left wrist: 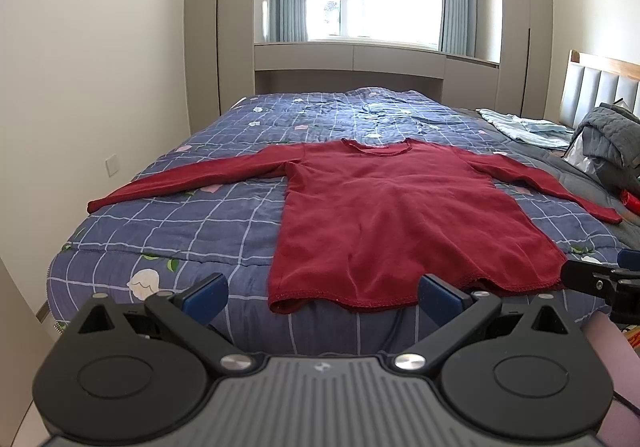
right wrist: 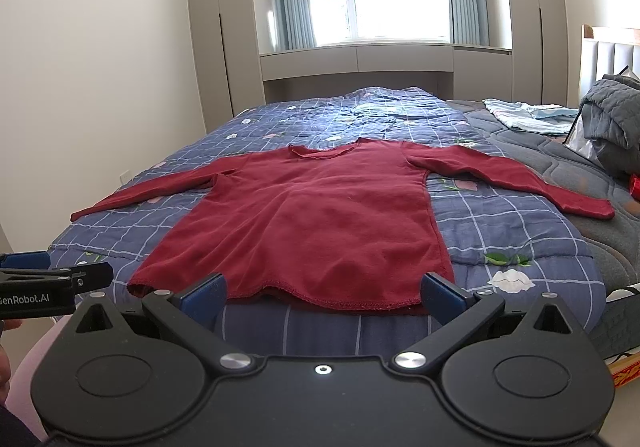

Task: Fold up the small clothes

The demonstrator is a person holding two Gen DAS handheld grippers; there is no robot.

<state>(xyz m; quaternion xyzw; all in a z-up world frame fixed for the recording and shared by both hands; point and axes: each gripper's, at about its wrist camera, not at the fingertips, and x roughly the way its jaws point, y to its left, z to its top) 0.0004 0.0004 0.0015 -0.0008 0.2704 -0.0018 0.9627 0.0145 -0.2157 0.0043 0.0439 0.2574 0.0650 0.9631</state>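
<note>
Red long-sleeved top (left wrist: 384, 215) lies flat, sleeves out, hem at bed's (left wrist: 168, 215) near edge. Left gripper (left wrist: 322, 295) and right gripper (right wrist: 322, 295) spread, empty; advise pinching sleeve cuffs first, folding inward

The left gripper (left wrist: 322, 297) is level, jaws spread wide. The right gripper (right wrist: 322, 297), at its three o'clock, matches.

lying: 1 red shirt (left wrist: 384, 215) | 1 bed (left wrist: 192, 231) | hovering: 2 grippers — left gripper (left wrist: 322, 297), right gripper (right wrist: 322, 297)
</note>
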